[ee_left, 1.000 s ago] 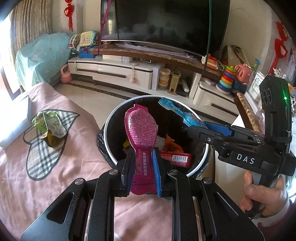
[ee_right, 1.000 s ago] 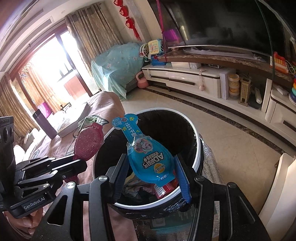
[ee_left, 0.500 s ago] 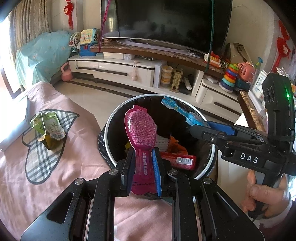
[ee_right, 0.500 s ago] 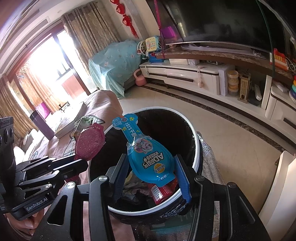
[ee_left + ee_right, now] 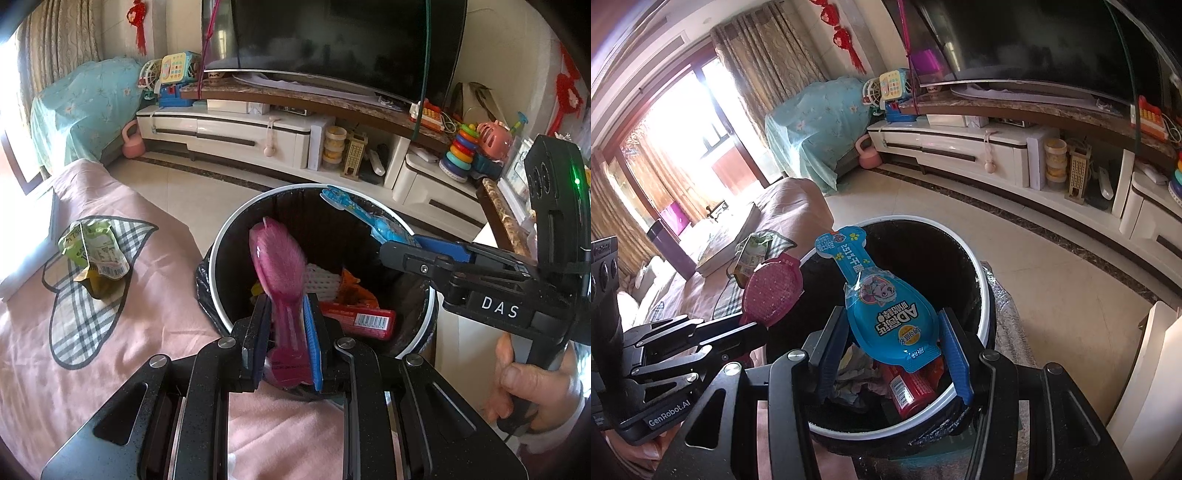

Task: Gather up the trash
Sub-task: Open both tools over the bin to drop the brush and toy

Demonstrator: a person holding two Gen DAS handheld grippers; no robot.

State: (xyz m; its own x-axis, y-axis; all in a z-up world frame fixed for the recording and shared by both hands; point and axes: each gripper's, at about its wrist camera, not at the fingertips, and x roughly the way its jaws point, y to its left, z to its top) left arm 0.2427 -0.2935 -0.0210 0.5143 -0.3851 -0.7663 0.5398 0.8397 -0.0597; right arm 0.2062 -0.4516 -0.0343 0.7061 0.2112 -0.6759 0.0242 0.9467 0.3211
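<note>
My left gripper (image 5: 286, 325) is shut on a pink spoon-shaped wrapper (image 5: 279, 269) and holds it over the near rim of a black bin with a white rim (image 5: 229, 236). The wrapper looks blurred. My right gripper (image 5: 892, 343) is shut on a blue spoon-shaped wrapper (image 5: 882, 306) over the same bin (image 5: 982, 288). The bin holds a red packet (image 5: 356, 321) and other trash. A green snack wrapper (image 5: 94, 254) lies on the pink sofa cover to the left. The right gripper (image 5: 406, 251) also shows in the left wrist view, and the left gripper (image 5: 753, 328) in the right wrist view.
The bin stands between the pink sofa cover (image 5: 74, 369) and a white cabinet (image 5: 1145, 387). A TV stand (image 5: 258, 129) with toys runs along the far wall, across a tiled floor (image 5: 1052, 280). A book (image 5: 727, 243) lies on the sofa.
The pink wrapper has tipped or shaken in the left gripper and now looks blurred. Both grippers have edged a little closer over the bin. Both grips are unchanged.
</note>
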